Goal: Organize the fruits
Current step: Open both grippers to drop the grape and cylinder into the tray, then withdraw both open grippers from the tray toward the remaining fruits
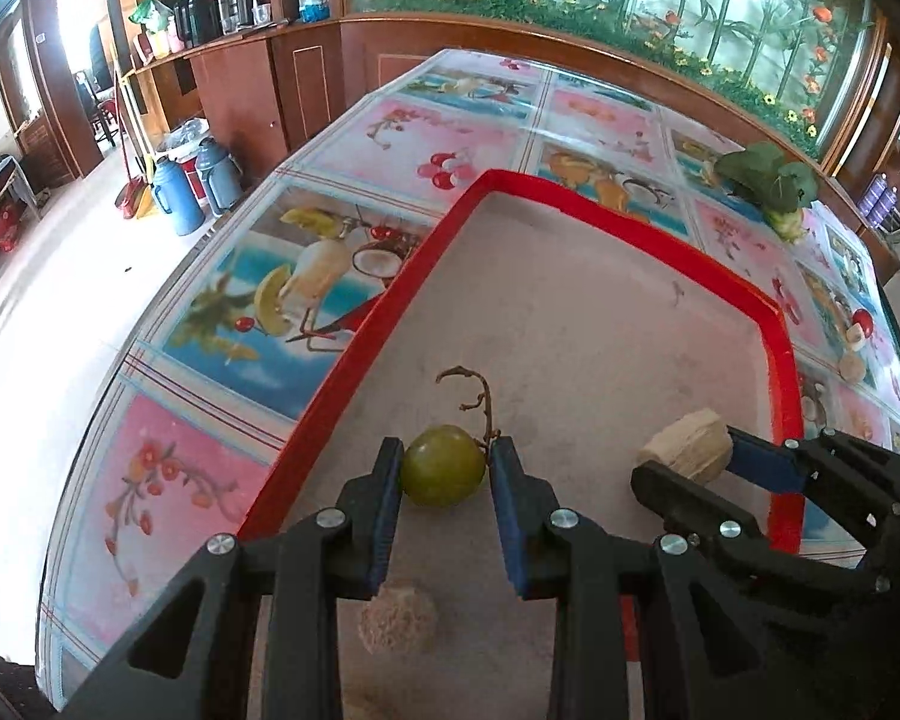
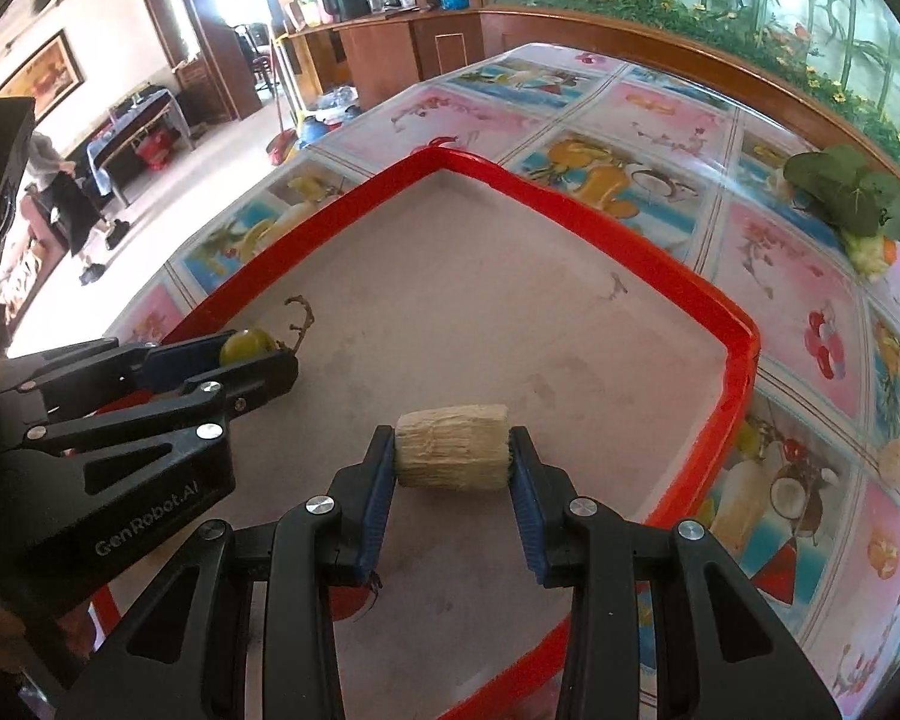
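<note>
Two tongs hang over the red tray (image 1: 570, 204), both clenched on something. The left gripper (image 1: 445, 468) pinches a green grape (image 1: 443, 465) with its dry stem, near the tray's left wall. The right gripper (image 2: 453, 456) squeezes a pale fibrous chunk (image 2: 453, 447) over the tray's middle. A round tan lump (image 1: 397, 618) lies inside the tray, under the left tongs. Beyond the tray's far right corner sits a leafy green bundle (image 2: 849, 195) on the patterned table (image 1: 390, 138).

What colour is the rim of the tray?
Bright red, around a dull pinkish-grey floor. The tray's rim shows best in the right wrist view.
</note>
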Action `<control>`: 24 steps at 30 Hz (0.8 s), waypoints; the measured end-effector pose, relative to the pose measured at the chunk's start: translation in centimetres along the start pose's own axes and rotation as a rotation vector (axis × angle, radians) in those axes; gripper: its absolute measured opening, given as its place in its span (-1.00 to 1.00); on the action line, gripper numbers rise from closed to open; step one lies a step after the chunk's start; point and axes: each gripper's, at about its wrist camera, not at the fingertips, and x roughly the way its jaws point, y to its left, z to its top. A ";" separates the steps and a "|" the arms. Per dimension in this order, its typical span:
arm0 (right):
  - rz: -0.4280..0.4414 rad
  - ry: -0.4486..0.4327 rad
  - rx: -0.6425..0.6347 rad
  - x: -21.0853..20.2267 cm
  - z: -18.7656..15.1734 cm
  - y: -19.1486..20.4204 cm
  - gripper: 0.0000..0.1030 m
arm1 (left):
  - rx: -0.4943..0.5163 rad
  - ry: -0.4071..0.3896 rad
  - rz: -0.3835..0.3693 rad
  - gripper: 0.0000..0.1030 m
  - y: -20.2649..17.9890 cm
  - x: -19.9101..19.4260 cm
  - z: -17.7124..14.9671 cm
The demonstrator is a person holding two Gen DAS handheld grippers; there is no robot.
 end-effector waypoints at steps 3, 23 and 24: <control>-0.003 -0.002 -0.005 0.1 0.0 0.0 -0.30 | -0.004 -0.001 0.007 -0.35 -0.1 0.2 -0.1; -0.017 -0.013 0.024 -1.9 -1.1 -1.2 -0.17 | 0.016 -0.026 0.082 0.30 -1.5 -1.8 -0.8; -0.018 -0.019 0.029 -2.3 -1.3 -1.4 -0.16 | 0.015 -0.030 0.086 0.32 -1.7 -2.1 -0.9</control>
